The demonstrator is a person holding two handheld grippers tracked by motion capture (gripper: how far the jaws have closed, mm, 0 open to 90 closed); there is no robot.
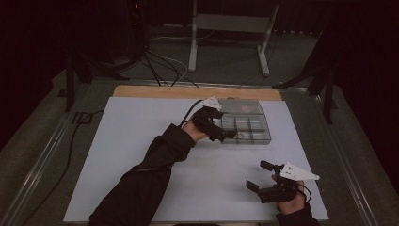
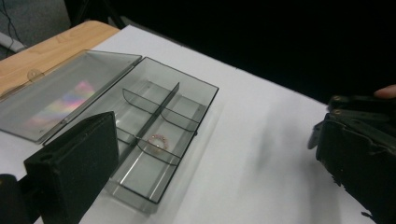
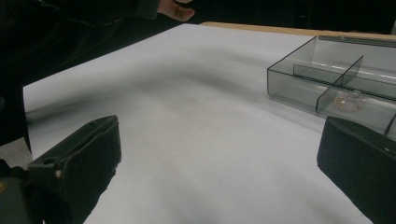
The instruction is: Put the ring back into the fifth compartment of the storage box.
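Ring, small and pinkish, lies in a middle compartment of the clear divided box, whose lid is folded back. Risk, as I judge it: a careless nudge of the light box could jolt it out. Near the person, the right gripper hangs spread and empty; farther off, the left gripper hovers by the box, wide apart, grasping nothing.

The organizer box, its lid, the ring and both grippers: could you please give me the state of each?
Organizer box: open, flat on the table.
Lid: swung back, lying flat.
Ring: resting in one compartment.
Left gripper: open, empty.
Right gripper: open, empty, apart from the box.
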